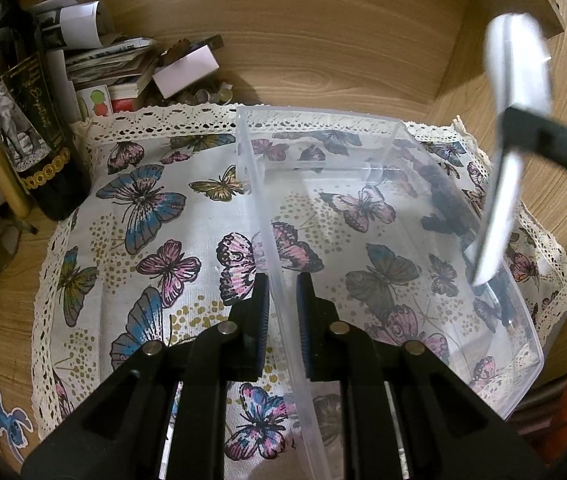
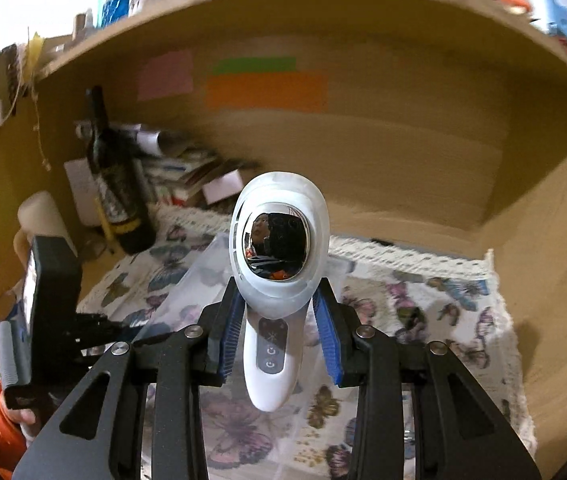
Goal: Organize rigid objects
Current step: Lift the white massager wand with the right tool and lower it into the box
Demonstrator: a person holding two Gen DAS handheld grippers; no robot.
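On a wooden desk [image 1: 343, 52] lies a white lace-edged cloth printed with butterflies [image 1: 155, 216], and on it sits a clear plastic rectangular bin [image 1: 435, 240]. Left gripper [image 1: 283, 312]: fingers straddle the bin's near-left wall, one blue-padded finger outside, the other inside. Whether the pads actually press the wall cannot be told; a narrow gap shows on both sides of the plastic.

Right gripper [image 2: 279, 328]: blue pads [image 2: 232, 332] closed on the narrow neck of a white handheld device with a mirrored oval head and a grey button panel [image 2: 279, 280]. Device stands head-up, tail hanging below the fingers, held in the air above the cloth and bin. From the left wrist view the same device [image 1: 503, 168] appears edge-on and blurred, tilted, its lower tip over the bin's right wall; contact with the bin cannot be judged.

Back-left corner of the desk: dark glass bottle with a gold-and-black elephant label [image 1: 27, 132], upright, just beside the cloth's edge. Behind it a heap of papers and small boxes [image 1: 107, 64]. Orange paper note [image 2: 267, 90], with pink and green ones near it, stuck on the rear panel. Right wrist view is motion-blurred throughout.
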